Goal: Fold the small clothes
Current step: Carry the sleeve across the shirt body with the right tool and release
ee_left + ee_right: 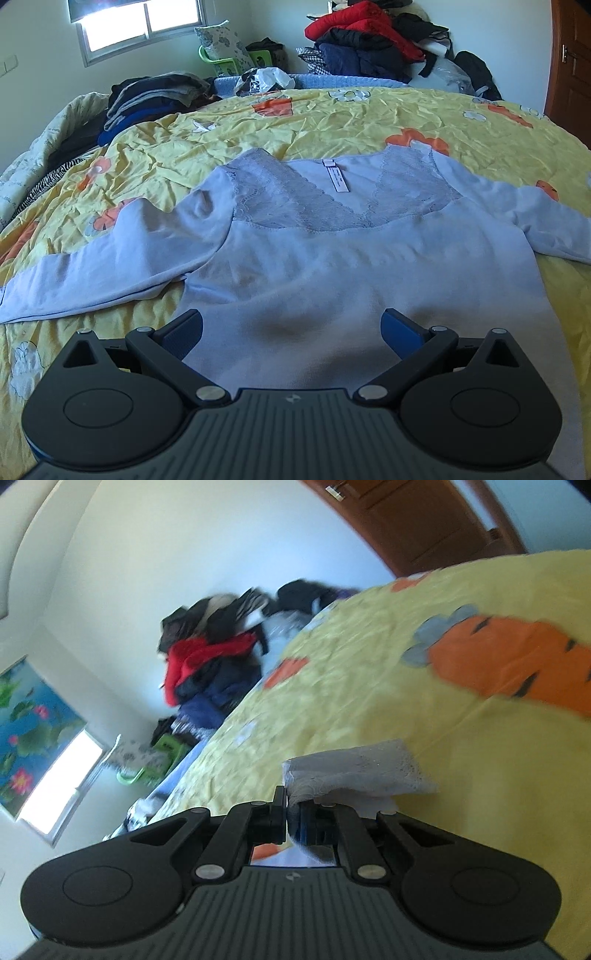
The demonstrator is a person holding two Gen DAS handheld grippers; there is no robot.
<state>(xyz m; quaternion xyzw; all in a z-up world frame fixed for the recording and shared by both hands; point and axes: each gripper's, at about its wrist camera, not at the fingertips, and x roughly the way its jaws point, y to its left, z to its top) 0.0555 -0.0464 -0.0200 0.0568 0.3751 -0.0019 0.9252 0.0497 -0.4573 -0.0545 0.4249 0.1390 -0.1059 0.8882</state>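
Yellow flowered bedspread (351, 122) carries a pale blue top (332, 258) spread flat near its front edge; left gripper (291, 332) hovers over it, jaws apart, while right gripper (291, 818) pinches its lace edge (354, 771).

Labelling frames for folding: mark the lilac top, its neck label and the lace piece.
lilac top (332, 266), left wrist view, chest panel.
neck label (338, 177), left wrist view, its middle.
lace piece (369, 771), right wrist view, lace surface.

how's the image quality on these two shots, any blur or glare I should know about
Left wrist view: mostly sharp, the lavender top reads clearly; the window is blown out white, and fisheye bends the bed's edges. Right wrist view: tilted and motion-blurred, the clothes pile is smeared; only the right hand-held gripper and its pinched lace cuff look fairly crisp.
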